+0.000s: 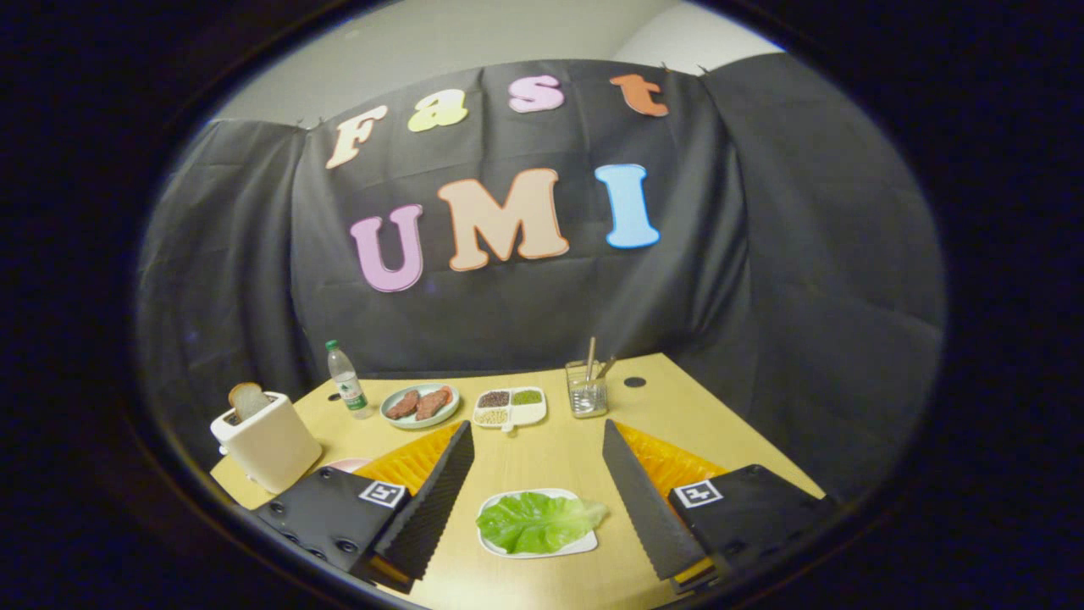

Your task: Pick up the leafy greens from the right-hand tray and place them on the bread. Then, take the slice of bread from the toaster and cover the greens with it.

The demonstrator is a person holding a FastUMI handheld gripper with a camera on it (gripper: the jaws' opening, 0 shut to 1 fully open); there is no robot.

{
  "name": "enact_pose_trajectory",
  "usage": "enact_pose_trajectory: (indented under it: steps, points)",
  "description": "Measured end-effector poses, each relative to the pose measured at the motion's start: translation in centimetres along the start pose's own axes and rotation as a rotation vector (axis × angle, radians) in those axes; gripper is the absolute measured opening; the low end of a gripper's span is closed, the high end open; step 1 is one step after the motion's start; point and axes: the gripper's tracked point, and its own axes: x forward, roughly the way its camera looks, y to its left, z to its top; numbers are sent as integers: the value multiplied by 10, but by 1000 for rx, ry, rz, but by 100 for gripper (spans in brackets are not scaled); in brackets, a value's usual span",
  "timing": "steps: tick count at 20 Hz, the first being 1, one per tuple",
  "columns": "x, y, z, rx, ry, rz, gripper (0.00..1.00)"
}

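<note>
A green leaf [538, 521] lies on a small white tray [584, 544] on the wooden table, low between my two fingers and nearer than their tips. My gripper [537, 428] is open, with its fingers spread wide on either side of the tray and nothing held. A white toaster [267, 445] stands at the table's left corner, beyond the left finger. A slice of bread [247, 398] sticks up out of its slot. The rim of a pink plate [347, 464] peeks out between the toaster and the left finger; what lies on it is hidden.
Along the back of the table stand a water bottle [347, 381], a pale green plate with two pieces of meat [420, 405], a white divided dish of grains [510, 407] and a glass holder with utensils [587, 391]. The table's right edge [745, 432] runs beyond the right finger.
</note>
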Motion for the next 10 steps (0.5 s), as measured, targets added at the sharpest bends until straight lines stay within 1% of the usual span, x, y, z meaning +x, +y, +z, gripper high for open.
enact_pose_trajectory:
  steps: [6,10]
  points:
    - [37,-36,-72,190,125,-3,97]
    - [59,-57,-116,246,211,-42,97]
